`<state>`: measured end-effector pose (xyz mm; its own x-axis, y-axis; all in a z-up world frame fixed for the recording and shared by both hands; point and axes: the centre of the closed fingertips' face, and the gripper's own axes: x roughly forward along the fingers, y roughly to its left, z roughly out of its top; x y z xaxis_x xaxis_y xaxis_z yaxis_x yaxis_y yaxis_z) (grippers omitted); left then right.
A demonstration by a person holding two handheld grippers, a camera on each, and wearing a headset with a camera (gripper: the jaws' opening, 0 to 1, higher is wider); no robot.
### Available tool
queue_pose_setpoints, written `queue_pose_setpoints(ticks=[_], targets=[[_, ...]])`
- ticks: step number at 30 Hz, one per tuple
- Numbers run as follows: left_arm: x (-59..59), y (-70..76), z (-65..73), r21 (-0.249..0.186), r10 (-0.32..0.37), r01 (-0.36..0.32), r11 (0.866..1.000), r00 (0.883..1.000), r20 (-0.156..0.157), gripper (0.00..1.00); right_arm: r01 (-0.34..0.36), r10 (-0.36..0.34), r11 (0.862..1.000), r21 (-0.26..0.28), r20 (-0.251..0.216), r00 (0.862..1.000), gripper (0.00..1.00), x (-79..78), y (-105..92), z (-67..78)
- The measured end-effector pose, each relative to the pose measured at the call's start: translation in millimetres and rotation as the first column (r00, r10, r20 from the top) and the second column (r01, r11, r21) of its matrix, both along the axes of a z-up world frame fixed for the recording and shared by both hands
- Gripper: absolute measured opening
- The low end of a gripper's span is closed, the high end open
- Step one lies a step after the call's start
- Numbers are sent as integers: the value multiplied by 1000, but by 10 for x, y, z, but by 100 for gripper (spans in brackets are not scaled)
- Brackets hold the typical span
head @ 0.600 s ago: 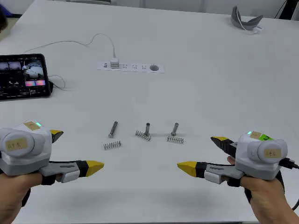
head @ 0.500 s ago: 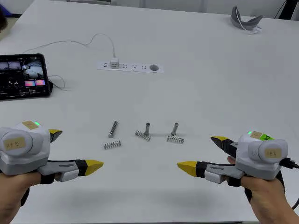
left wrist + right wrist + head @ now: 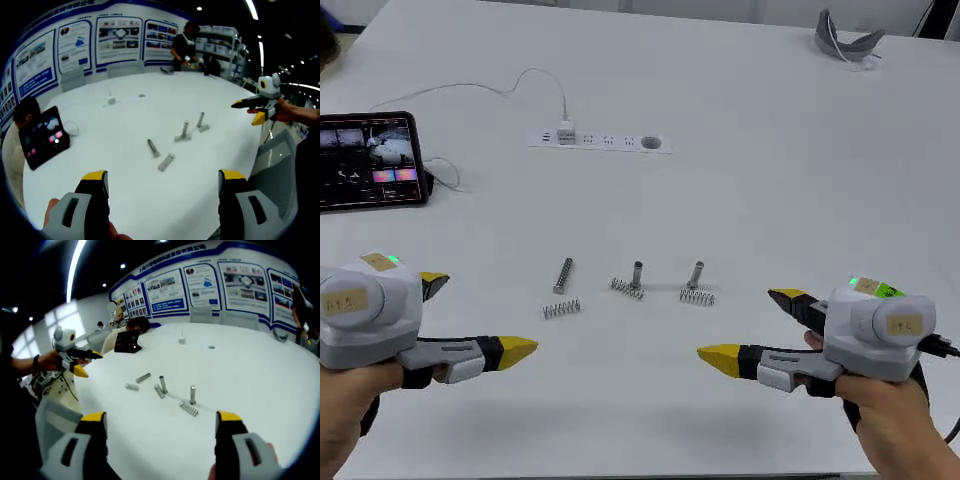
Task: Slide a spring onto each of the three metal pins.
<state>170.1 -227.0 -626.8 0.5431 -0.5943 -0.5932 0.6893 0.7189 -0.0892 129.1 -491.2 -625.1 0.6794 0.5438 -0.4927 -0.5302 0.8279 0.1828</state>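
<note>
- the white bench [image 3: 790, 190] carries three metal pins in a row near the middle of its near edge: the left pin [image 3: 563, 275] lies flat, the middle pin [image 3: 637, 272] and right pin [image 3: 696, 271] stand upright.
- the left spring [image 3: 560, 309], middle spring [image 3: 626, 289] and right spring [image 3: 696, 297] lie loose, each just beside its pin.
- the left gripper [image 3: 483, 314] and right gripper [image 3: 745, 325] hover over the near edge, jaws wide apart, holding nothing.
- a lit tablet [image 3: 370, 160] sits at the left edge, and a power strip [image 3: 600, 142] lies toward the far edge.
- posters [image 3: 200, 285] line the room's wall.
</note>
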Motion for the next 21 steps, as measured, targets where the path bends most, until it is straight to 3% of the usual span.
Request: queue_pose_setpoints(ticks=[2,10,21], targets=[[33,-9,-25,12,-1,1,1000,1000,1,92,1,-1,1000,-3,4,1000,91,-4,-2,6],[170,-142,-28,-18,-11,11,1000,1000,-15,89,6,-6,1000,6,-2,1000,91,-47,-17,-19],[401,-291,-37,-56,-22,22,998,1000,0,83,15,-15,1000,9,-18,1000,92,-107,-40,-50]])
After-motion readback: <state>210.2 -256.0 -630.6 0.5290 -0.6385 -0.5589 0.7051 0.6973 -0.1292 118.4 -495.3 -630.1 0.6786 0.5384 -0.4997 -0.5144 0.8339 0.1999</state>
